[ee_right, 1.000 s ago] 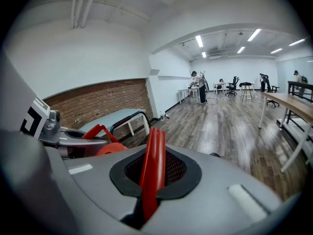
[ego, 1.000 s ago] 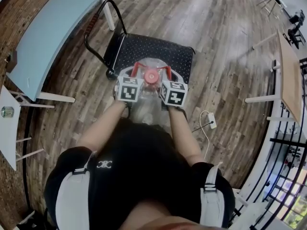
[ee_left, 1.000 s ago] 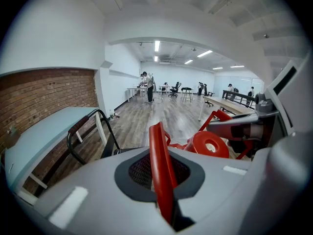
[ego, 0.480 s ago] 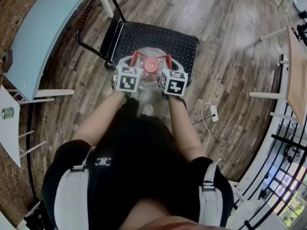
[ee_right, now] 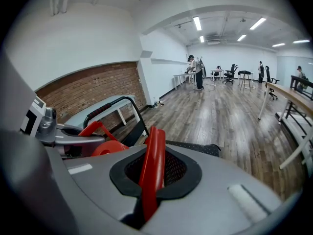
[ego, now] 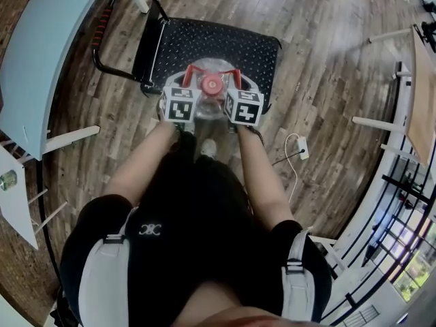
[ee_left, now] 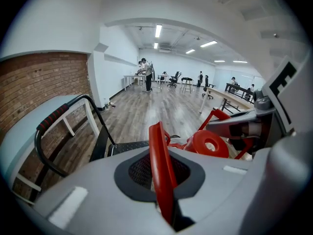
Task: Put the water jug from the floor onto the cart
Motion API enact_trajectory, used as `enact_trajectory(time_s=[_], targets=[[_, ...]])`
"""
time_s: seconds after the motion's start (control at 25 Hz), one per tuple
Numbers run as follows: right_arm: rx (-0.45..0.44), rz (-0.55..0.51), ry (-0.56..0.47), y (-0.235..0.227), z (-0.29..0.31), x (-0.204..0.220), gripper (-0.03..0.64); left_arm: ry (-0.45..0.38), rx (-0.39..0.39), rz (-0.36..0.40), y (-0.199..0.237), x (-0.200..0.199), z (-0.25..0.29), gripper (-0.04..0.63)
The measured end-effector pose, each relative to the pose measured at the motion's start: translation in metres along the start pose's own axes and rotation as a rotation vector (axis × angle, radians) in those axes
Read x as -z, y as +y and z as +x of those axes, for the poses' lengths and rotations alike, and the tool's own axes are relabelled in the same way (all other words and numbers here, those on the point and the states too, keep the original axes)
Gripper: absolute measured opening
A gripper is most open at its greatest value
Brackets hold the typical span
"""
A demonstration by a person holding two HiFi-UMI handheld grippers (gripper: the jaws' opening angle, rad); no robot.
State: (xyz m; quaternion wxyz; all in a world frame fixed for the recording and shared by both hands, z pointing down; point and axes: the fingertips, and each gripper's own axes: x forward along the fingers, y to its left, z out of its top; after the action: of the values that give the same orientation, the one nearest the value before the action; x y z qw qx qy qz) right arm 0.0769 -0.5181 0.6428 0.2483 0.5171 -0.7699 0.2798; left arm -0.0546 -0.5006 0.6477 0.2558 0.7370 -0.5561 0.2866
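Note:
The clear water jug (ego: pixel 212 104) with a red cap (ego: pixel 212 84) hangs between my two grippers at the near edge of the black studded cart deck (ego: pixel 218 43). Whether its base touches the deck is hidden. My left gripper (ego: pixel 189 82) is shut on the jug's left red handle (ee_left: pixel 160 170). My right gripper (ego: pixel 236 82) is shut on the right red handle (ee_right: pixel 151 173). The red cap (ee_left: pixel 210 143) shows beside the left jaws, and again as the cap (ee_right: pixel 108 148) left of the right jaws. The cart's push handle (ego: pixel 109 39) rises at the deck's left end.
A light blue table (ego: pixel 37 53) stands left of the cart, close to its handle. A white power plug with a cord (ego: pixel 300 148) lies on the wood floor at right. A wooden desk (ego: pixel 424 94) and railing are far right. People stand far down the room (ee_left: pixel 146 75).
Both grippers and the jug have gone forward and down, from just short of the cart to over its near edge. The grip on both handles is unchanged.

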Motion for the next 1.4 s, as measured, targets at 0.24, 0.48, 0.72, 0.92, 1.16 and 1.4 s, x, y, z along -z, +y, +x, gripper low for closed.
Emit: enact_trajectory(time_s=[0.24,0.48,0.72,0.92,1.16,1.4], targets=[[0.05,0.004,0.062,-0.013,0.048,0.013,0.029,0.037,0.044,-0.014,0.015,0.005,0.053,0.008],[0.097,0.03,0.112,-0.025,0.097,0.03,0.031,0.067,0.042,0.019,0.031,0.023,0.107,0.008],[0.134,0.037,0.138,-0.04,0.129,0.043,0.031,0.096,0.072,0.028,0.033,0.037,0.148,0.011],[0.167,0.038,0.166,-0.049,0.15,0.053,0.031,0.12,0.093,0.043,0.031,0.045,0.172,0.021],[0.202,0.045,0.203,-0.058,0.162,0.07,0.03,0.172,0.137,0.054,0.024,0.069,0.183,0.051],[0.247,0.037,0.216,-0.073,0.166,0.075,0.02,0.177,0.162,0.066,0.02,0.069,0.185,0.083]])
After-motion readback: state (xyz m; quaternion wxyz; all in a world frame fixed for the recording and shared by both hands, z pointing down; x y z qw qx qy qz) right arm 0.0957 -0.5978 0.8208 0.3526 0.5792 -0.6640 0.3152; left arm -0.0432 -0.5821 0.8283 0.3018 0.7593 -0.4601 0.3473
